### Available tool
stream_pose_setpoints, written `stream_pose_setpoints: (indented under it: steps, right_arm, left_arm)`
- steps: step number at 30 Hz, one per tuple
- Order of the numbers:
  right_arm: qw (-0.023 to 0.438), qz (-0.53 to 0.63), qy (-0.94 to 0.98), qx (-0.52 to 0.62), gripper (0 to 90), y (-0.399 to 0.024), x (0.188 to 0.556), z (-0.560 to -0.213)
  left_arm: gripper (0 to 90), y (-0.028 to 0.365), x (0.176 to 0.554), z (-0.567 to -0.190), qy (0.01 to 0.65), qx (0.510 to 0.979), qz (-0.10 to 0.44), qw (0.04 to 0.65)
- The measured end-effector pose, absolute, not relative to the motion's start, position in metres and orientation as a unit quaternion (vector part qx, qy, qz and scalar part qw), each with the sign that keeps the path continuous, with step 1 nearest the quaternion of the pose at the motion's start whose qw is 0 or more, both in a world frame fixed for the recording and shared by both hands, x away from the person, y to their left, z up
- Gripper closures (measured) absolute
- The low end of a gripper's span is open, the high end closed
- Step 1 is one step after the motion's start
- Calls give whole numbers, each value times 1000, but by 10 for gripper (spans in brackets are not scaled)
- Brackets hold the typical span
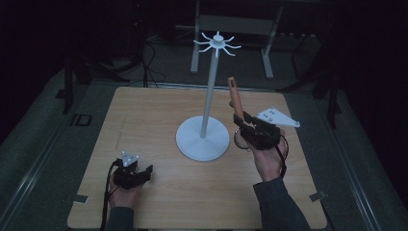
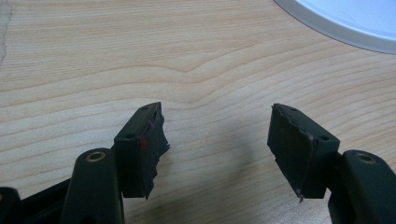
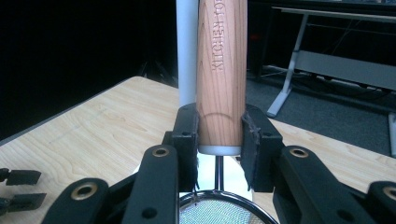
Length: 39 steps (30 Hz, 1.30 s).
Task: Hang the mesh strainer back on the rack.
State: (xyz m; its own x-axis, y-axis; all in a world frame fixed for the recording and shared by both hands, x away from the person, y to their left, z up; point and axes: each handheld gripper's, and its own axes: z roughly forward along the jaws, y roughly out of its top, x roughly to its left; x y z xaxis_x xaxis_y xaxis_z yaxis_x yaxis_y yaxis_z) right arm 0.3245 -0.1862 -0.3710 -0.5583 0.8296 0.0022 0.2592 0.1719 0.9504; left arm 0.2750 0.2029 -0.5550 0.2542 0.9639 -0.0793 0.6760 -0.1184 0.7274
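The round wire-mesh strainer with a pale wooden handle stamped "KITCHEN" (image 3: 221, 70) is held upright above the light wooden tabletop (image 1: 144, 125), beside the white pole stand with hooked top (image 1: 208, 96), pinched in the right claw (image 3: 219, 140), while the left claw (image 2: 217, 149) rests spread.

My right gripper (image 3: 219, 140) clamps the wooden handle (image 3: 222, 70) of a mesh strainer (image 3: 219, 210), upright, with the white stand pole (image 3: 187, 51) just behind, over the table (image 3: 93, 135).
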Motion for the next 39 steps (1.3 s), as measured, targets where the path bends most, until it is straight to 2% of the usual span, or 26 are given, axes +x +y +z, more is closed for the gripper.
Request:
stream_pose_setpoints:
  steps: [39]
  right_arm:
    - [285, 544, 697, 369, 696, -187, 323, -350]
  left_arm:
    - [363, 203, 275, -554, 572, 714, 215, 342]
